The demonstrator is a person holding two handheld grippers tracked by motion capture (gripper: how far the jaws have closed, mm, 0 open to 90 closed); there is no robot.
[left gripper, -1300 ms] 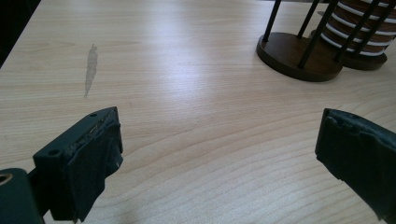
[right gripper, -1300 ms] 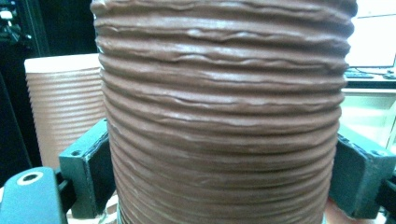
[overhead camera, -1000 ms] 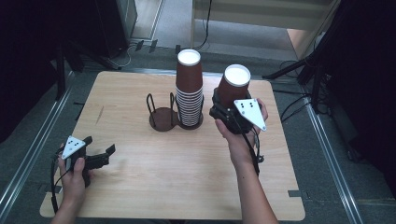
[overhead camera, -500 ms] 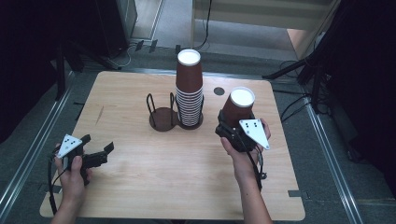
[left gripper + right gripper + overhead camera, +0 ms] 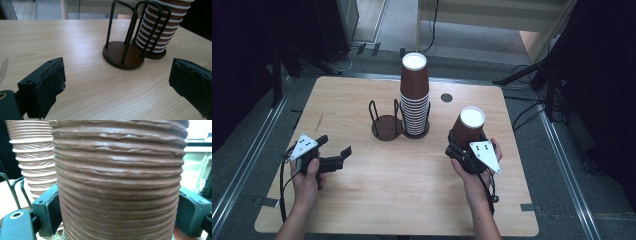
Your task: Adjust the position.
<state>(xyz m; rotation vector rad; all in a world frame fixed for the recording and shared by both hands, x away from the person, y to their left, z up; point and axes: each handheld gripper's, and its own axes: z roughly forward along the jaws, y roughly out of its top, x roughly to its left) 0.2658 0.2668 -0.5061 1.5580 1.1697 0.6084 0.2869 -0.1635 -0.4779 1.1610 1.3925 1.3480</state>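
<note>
A tall stack of brown ribbed paper cups (image 5: 414,95) stands in the right ring of a dark two-ring wire holder (image 5: 387,126) at the table's middle. The holder's left ring (image 5: 123,53) is empty. My right gripper (image 5: 464,145) is shut on a single brown cup (image 5: 468,127), upright, right of the stack; the cup (image 5: 120,182) sits between both pads. My left gripper (image 5: 334,157) rests low at the table's left, open, nothing between its jaws, facing the holder and the cup stack (image 5: 158,30).
The wooden table (image 5: 362,200) has a small dark round hole (image 5: 446,97) behind the held cup. Metal rails run along the floor on both sides. Cables and stand legs lie on the floor beyond the far edge.
My right gripper has carried the single cup away from the stack, toward the person and lower. The left gripper has barely shifted.
</note>
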